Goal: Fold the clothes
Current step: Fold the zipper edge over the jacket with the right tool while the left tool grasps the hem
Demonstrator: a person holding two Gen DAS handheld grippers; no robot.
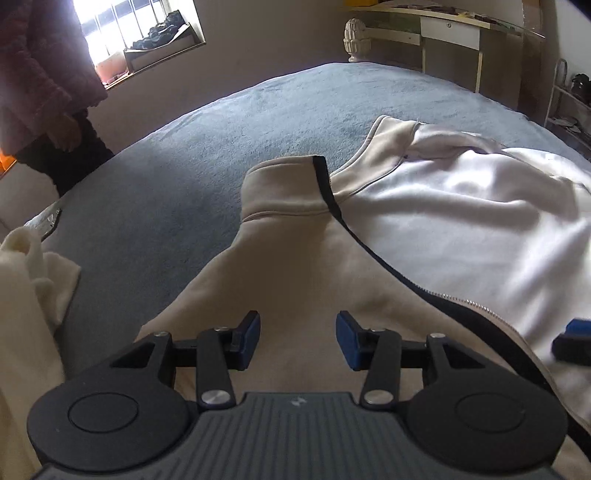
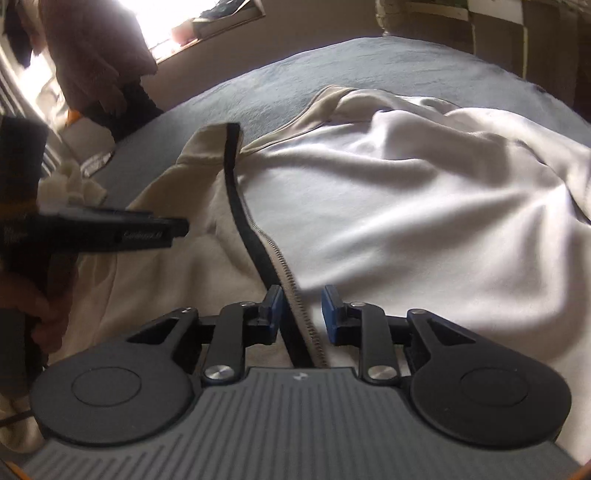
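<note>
A cream zip-up jacket (image 1: 295,258) lies on the bed with one front panel turned back, so its white lining (image 1: 461,221) shows. My left gripper (image 1: 298,339) hovers open over the beige front panel, below the collar (image 1: 284,184), with nothing between its fingers. In the right wrist view the same jacket (image 2: 406,221) fills the frame. My right gripper (image 2: 303,310) is open and straddles the dark zipper edge (image 2: 273,254), which runs between its blue pads unclamped. The left gripper's side (image 2: 147,229) shows at the left, held by a hand.
A grey-blue blanket (image 1: 221,147) covers the bed. Another cream garment (image 1: 29,277) lies bunched at the left edge. A person in a fuzzy maroon top (image 1: 37,74) stands by the window. A desk (image 1: 443,26) and a shoe rack (image 1: 569,103) stand beyond the bed.
</note>
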